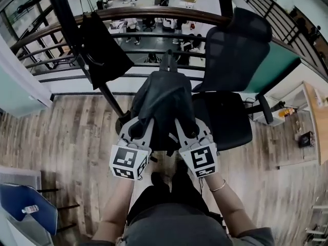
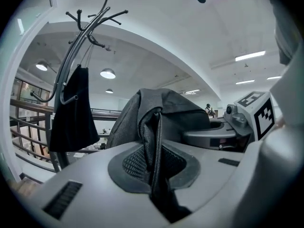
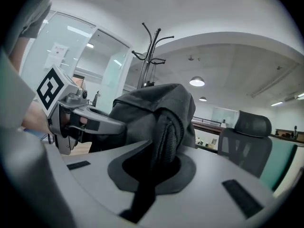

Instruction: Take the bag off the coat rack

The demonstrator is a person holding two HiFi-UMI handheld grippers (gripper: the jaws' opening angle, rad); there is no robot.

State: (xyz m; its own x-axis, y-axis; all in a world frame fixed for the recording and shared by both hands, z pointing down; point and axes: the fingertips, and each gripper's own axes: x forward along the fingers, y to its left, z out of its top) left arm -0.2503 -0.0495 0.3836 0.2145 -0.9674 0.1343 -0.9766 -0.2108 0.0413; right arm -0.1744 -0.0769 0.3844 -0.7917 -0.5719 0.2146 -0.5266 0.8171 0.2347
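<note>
A dark grey backpack (image 1: pixel 164 101) hangs between my two grippers, away from the coat rack (image 1: pixel 69 19). My left gripper (image 1: pixel 147 124) is shut on its mesh shoulder strap (image 2: pixel 154 151), which runs down between the jaws. My right gripper (image 1: pixel 183 124) is shut on the other strap (image 3: pixel 164 146). From the left gripper view, the backpack (image 2: pixel 164 110) bulges just past the jaws and the rack (image 2: pixel 78 37) stands to the left. A black cloth bag (image 1: pixel 102 47) still hangs from one of the rack's hooks (image 2: pixel 71 108).
A black office chair (image 1: pixel 230 70) stands right behind the backpack on the right. A curved railing (image 1: pixel 154 14) closes off the far side, with a lower floor beyond it. A blue seat (image 1: pixel 28 206) holding a bottle sits near left. The floor is wood planks (image 1: pixel 77 132).
</note>
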